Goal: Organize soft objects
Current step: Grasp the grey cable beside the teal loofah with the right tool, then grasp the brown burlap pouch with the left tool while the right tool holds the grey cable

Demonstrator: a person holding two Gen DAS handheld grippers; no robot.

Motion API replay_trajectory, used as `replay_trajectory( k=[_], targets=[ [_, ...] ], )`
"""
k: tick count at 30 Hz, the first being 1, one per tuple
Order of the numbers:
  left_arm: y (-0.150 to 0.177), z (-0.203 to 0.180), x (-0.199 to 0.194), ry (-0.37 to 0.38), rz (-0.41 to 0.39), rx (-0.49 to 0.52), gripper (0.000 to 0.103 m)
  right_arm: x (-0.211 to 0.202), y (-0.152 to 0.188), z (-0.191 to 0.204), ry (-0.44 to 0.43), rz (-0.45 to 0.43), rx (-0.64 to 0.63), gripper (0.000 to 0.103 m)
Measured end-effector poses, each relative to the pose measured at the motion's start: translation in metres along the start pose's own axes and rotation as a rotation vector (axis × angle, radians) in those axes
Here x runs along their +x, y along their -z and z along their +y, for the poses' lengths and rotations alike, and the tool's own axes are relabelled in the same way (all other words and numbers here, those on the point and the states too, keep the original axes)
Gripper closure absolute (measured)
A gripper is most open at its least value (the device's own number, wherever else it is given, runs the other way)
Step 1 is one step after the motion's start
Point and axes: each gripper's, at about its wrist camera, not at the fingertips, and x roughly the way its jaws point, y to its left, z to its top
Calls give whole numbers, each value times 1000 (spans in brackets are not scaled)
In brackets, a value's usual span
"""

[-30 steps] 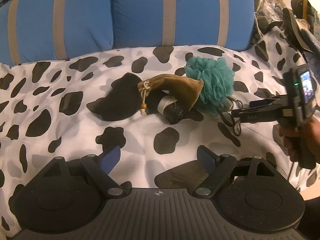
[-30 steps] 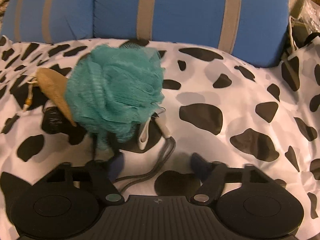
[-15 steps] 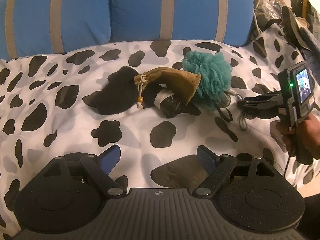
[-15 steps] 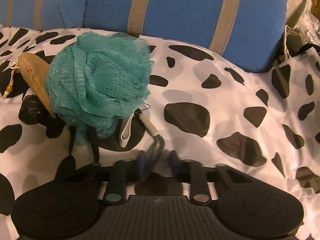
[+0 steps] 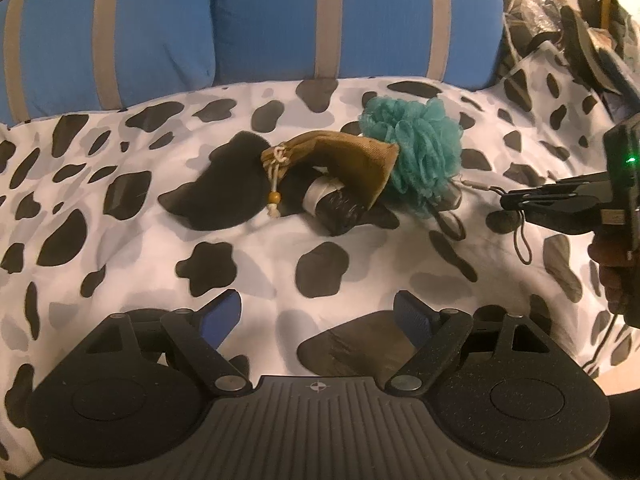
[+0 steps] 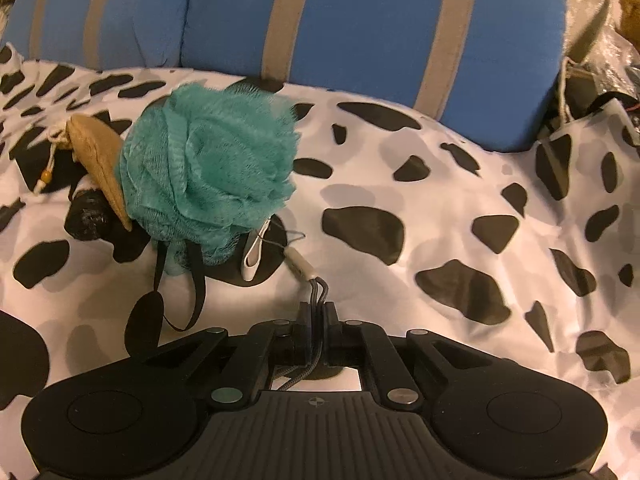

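A white cover with black cow-hide patches (image 5: 256, 268) is spread over the soft surface, lying in shallow wrinkles and folds. Behind it stand two plump blue cushions with beige stripes (image 5: 352, 20), side by side, their seam showing as a dark line between them. Off to the right, past the cover's edge, sits a heap of dark straps and crinkled plastic clutter (image 5: 580, 32), too jumbled to make out. The light is warm and dim, casting soft shadows
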Motion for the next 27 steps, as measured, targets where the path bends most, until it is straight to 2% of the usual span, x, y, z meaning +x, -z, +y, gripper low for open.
replay_trajectory(
  k=[7, 14, 22, 27],
  targets=[
    [0, -6, -1, 25, -48, 12, 19, -34, -3, -13, -8, -41, 31, 96],
    [-4, -10, -2, 33, -97, 6, 19, -70, 0, -21, -59, -75, 72, 96],
    [-15, -6, 3, 97, -143, -75, 19, -103, 11, -19, -110, -84, 82, 96],
    [-26, -1, 14, 116, -139, -153, 19, -120, 20, -15, -147, -80, 84, 96]
  ],
)
